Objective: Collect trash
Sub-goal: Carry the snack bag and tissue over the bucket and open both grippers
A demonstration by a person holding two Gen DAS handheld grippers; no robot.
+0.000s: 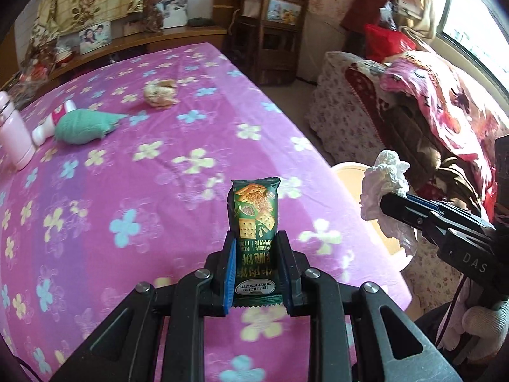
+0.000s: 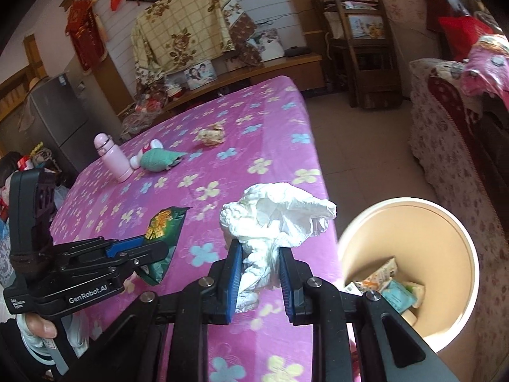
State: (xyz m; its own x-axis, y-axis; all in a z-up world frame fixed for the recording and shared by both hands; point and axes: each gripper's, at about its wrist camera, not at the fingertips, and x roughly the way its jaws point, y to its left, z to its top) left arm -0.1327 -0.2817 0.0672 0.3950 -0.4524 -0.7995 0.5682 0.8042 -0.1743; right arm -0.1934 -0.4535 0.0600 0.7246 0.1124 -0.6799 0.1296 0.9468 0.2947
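Observation:
My left gripper [image 1: 257, 245] is shut on a green biscuit wrapper [image 1: 254, 210], held upright above the pink flowered table cover [image 1: 127, 191]. From the right wrist view the same wrapper [image 2: 163, 226] sticks out of the left gripper [image 2: 156, 251] at lower left. My right gripper [image 2: 258, 251] is shut on a crumpled white tissue [image 2: 273, 216]; the left wrist view shows that tissue [image 1: 386, 184] at the right gripper [image 1: 391, 205], over the table's right edge. A cream bin [image 2: 410, 264] with several wrappers inside stands on the floor right of the table. A crumpled beige wad [image 2: 212, 135] lies farther back on the table.
A pink bottle [image 2: 113, 159] and a green knitted toy [image 2: 159, 159] lie on the table's far left. A flower-covered sofa [image 2: 451, 146] lines the right side, with tiled floor [image 2: 359, 146] between it and the table. A wooden chair [image 2: 359, 47] stands at the back.

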